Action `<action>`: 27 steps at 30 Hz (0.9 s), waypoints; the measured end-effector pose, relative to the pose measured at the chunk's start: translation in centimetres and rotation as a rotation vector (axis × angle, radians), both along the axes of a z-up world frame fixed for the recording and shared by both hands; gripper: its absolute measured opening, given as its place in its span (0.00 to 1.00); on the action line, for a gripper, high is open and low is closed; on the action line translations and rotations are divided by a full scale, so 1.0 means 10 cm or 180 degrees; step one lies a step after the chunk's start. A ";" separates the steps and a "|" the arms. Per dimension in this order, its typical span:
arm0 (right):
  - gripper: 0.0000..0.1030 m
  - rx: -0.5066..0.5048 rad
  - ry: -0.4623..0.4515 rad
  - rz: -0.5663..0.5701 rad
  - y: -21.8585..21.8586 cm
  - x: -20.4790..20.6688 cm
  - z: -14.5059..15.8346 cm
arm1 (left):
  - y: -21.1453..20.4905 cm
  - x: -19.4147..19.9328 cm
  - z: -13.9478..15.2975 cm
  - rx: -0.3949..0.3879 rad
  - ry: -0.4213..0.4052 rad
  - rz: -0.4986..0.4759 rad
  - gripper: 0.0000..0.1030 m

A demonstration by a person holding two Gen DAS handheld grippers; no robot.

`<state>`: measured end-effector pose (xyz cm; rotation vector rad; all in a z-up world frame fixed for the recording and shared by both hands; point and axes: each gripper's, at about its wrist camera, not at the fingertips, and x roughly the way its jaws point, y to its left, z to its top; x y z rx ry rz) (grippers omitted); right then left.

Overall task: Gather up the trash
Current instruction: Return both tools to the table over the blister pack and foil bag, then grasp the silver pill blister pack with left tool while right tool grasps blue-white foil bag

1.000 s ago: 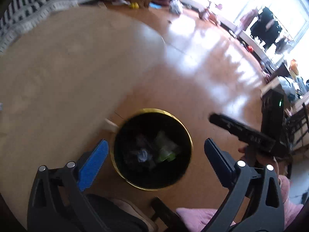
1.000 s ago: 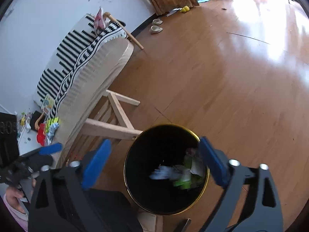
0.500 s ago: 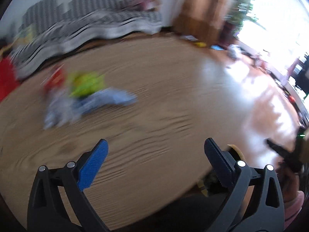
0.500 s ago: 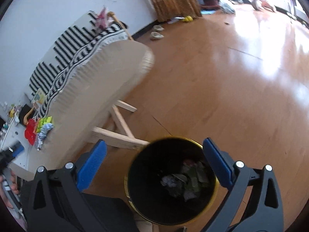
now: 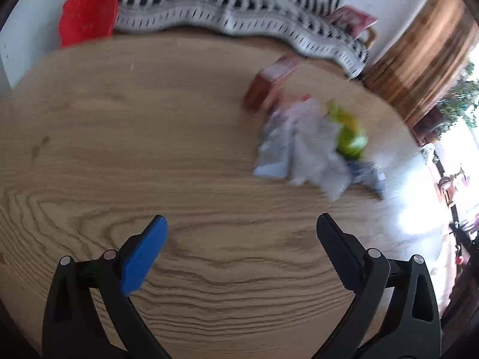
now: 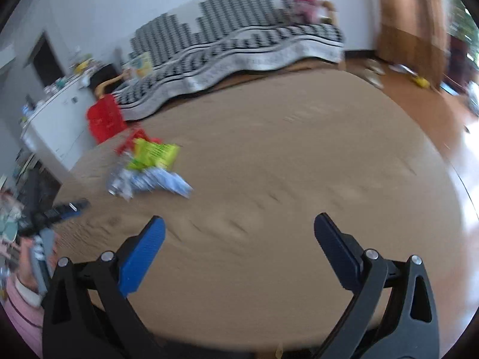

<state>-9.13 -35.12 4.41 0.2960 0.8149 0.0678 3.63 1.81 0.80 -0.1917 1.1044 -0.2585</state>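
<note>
A blurred pile of trash lies on the round wooden table point(image 5: 149, 155): crumpled white and pale blue wrappers point(image 5: 305, 149), a green-yellow packet point(image 5: 348, 133) and a red-brown box point(image 5: 269, 85). My left gripper point(image 5: 241, 230) is open and empty, with the pile ahead and to its right. In the right wrist view the same pile shows as a green packet point(image 6: 152, 155) and blue-white wrappers point(image 6: 149, 181) at the table's point(image 6: 299, 179) left side. My right gripper point(image 6: 238, 230) is open and empty, well to the right of the pile. The left gripper point(image 6: 57, 209) shows at that view's left edge.
A black-and-white striped sofa point(image 6: 239, 45) stands behind the table. A red basket point(image 5: 88, 19) sits at the back left, beside a white cabinet point(image 6: 54, 116). Wooden floor point(image 6: 434, 113) and a brown curtain point(image 5: 419, 56) lie to the right. A pink sleeve point(image 6: 18, 302) shows at lower left.
Both grippers have swung up from over the black gold-rimmed bin to face the tabletop. The bin has left both views and the trash pile has come into view.
</note>
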 end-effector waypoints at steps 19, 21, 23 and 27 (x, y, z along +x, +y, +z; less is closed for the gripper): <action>0.93 -0.0918 0.0251 0.1039 1.29 1.34 -0.60 | -0.34 0.80 -0.19 0.0353 -0.0090 -0.0257 0.94; 0.93 -0.0838 0.0320 0.1099 1.27 1.46 -0.70 | -0.33 0.85 -0.21 0.0366 -0.0109 -0.0255 0.94; 0.93 -0.0709 0.0371 0.1120 1.25 1.52 -0.78 | -0.31 0.89 -0.23 0.0454 -0.0181 -0.0230 0.94; 0.95 -0.0980 0.0303 0.1184 1.29 1.54 -0.87 | -0.35 0.89 -0.29 0.0742 -0.0369 -0.0430 0.94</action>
